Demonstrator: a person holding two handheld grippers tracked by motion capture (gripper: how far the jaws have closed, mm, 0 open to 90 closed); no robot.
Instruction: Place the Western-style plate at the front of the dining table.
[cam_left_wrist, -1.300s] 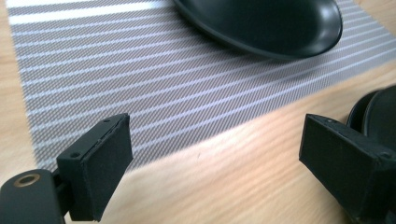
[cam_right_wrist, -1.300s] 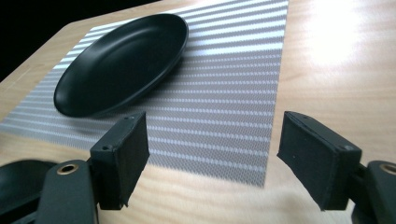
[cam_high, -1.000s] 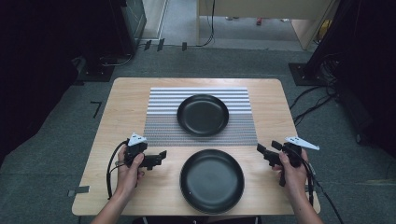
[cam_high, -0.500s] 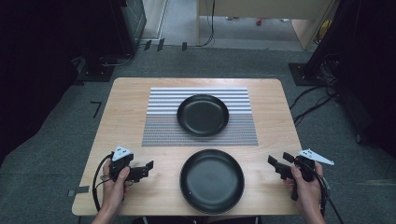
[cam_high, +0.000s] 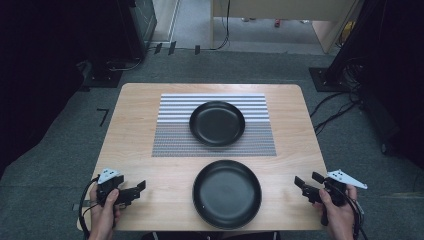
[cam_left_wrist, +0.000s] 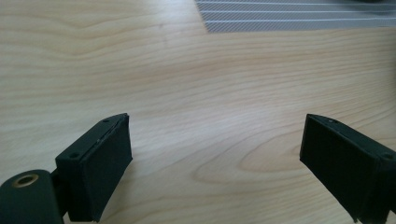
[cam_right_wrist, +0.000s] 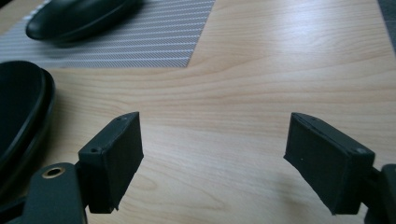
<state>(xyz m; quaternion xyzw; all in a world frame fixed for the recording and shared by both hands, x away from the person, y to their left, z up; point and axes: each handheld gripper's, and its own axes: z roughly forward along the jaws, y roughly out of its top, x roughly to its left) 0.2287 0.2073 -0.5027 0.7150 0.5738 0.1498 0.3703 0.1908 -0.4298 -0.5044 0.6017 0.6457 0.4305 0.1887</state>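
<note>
Two black plates waiting: near plate (cam_high: 227, 193) sits between left gripper (cam_high: 134, 190) and right gripper (cam_high: 306, 183), fingers wide open, empty. Next, probably reach inward for its rim.

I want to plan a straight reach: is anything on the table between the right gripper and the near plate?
Nothing visible. The right gripper sits open at the table's right edge, and bare wood lies between its jaws and the near plate. The far plate rests on the mat, well out of that path.
</note>
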